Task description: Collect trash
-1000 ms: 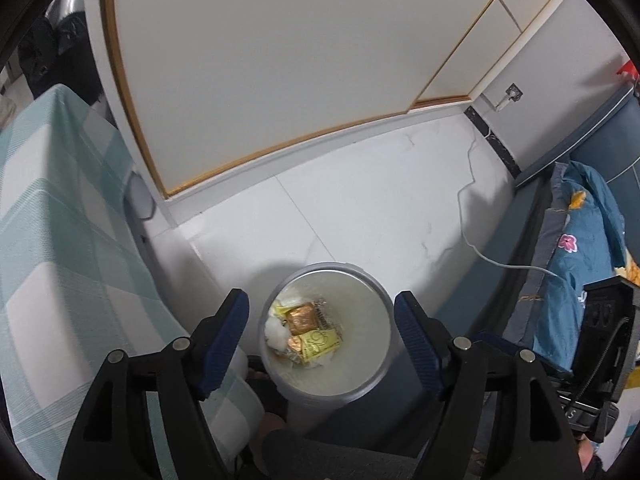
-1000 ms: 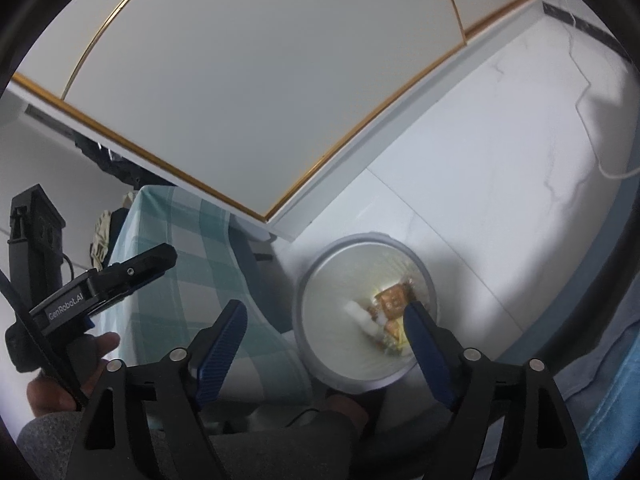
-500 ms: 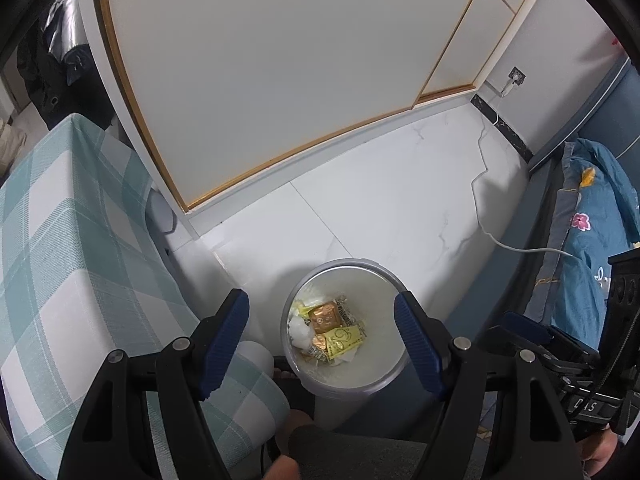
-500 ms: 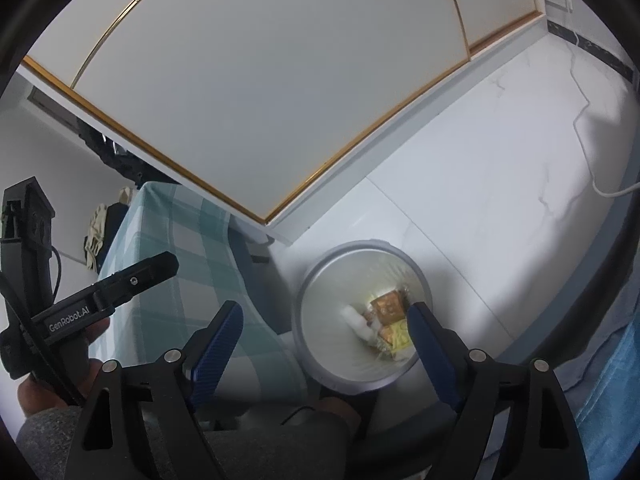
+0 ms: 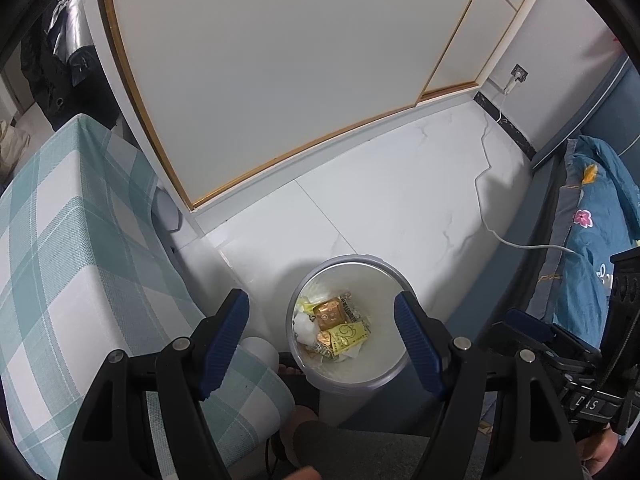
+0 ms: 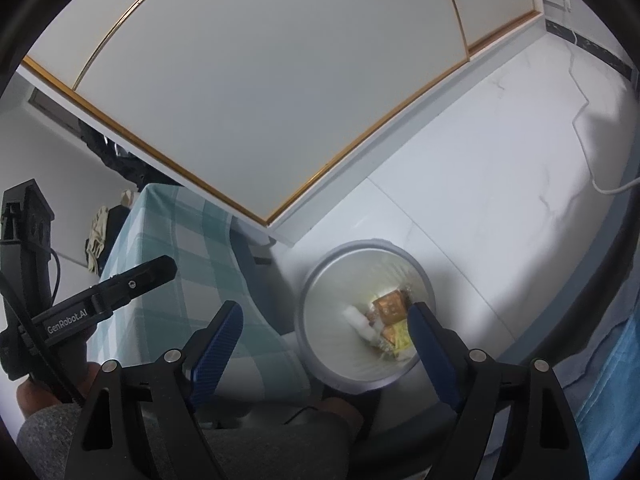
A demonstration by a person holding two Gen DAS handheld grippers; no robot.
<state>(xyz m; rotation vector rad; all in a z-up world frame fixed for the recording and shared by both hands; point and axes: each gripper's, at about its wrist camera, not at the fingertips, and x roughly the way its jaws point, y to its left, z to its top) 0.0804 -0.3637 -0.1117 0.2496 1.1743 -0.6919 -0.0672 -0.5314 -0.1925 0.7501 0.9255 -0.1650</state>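
**Trash collection: both grippers held above the bin**

The left gripper [image 5: 322, 332] is held with its jaws spread wide and nothing between the pads. The right gripper [image 6: 324, 334] is likewise spread wide and empty. Both are pointed steeply downward over the round waste bin [image 5: 394, 276], which stands on the white tiled floor [image 5: 400, 208] just beside the checked bedcover [image 5: 72, 248].

Step in hand, as judged: no trash is carried, so either a deposit has been completed or a further item is to be sought. No loose trash can be identified on the floor in either view. The surroundings should be scanned before a gripper is lowered. The white cable [image 5: 516, 242] running across the floor to the right should be avoided.

Container contents:
- The bin is lined in a pale material and is only partly filled.
- A brown-gold wrapper [image 5: 329, 312] lies near the middle.
- A yellow packet [image 5: 347, 336] lies just beside it, touching.
- A crumpled white tissue [image 5: 305, 326] lies at the left of the pile.
- Further scraps beneath cannot be told apart.
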